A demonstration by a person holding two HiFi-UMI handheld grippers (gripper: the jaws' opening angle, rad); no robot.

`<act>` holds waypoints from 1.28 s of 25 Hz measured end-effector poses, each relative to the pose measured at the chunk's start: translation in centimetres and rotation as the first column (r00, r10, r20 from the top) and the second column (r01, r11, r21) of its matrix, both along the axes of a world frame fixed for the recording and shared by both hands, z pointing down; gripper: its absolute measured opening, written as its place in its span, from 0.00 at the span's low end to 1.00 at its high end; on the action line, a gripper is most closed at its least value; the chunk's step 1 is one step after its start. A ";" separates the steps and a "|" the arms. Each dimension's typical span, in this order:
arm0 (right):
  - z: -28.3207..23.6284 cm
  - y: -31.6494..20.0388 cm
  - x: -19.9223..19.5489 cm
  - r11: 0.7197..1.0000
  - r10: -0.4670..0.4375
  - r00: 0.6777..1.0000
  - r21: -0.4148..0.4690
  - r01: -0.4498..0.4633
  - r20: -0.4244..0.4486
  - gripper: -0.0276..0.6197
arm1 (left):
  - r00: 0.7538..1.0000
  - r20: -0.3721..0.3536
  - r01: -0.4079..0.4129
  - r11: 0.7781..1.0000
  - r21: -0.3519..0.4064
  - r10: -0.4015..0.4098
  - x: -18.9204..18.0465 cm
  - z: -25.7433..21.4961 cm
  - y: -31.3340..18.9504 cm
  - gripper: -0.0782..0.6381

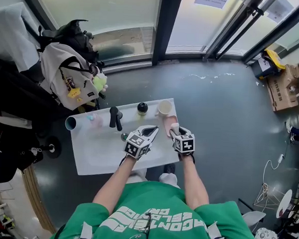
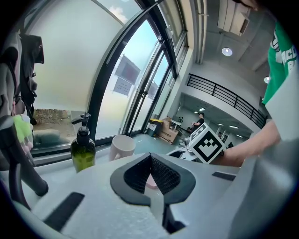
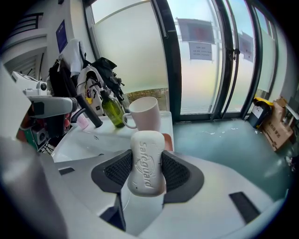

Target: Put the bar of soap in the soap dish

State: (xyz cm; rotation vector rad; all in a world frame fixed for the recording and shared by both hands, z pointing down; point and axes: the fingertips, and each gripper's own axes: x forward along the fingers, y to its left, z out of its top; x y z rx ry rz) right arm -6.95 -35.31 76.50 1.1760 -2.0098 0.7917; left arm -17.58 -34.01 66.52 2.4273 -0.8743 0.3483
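Note:
A white bar of soap (image 3: 147, 161) stands upright between the black pads of my right gripper (image 3: 147, 150), which is shut on it. In the head view that gripper (image 1: 175, 129) hovers at the right end of the white sink top (image 1: 102, 154), just over a pinkish-brown soap dish (image 1: 168, 122). The dish (image 3: 168, 141) shows only as a sliver behind the soap. My left gripper (image 1: 152, 130) hangs just left of it over the basin, its jaws shut on nothing (image 2: 150, 159).
A white mug (image 1: 164, 108) and a green pump bottle (image 1: 142, 108) stand at the back edge, behind the dish. A black faucet (image 1: 115, 117) rises left of them. A white backpack (image 1: 66, 76) lies on the floor to the left, glass doors beyond.

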 end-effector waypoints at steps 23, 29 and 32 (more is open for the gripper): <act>3.6 -1.7 -0.9 0.995 -0.045 0.997 -0.091 0.039 -0.070 0.35 | 1.000 0.021 0.001 1.000 -0.030 0.000 0.0 2.0 -0.2 0.12; 4.4 -2.6 -1.1 0.993 -0.059 0.992 -0.112 0.047 -0.107 0.35 | 1.000 0.028 -0.005 0.999 -0.035 0.006 -0.3 2.2 -0.7 0.12; 4.9 -2.8 -1.3 0.991 -0.067 0.991 -0.125 0.052 -0.119 0.35 | 0.999 0.032 -0.005 1.000 -0.030 0.006 -0.5 2.2 -1.3 0.12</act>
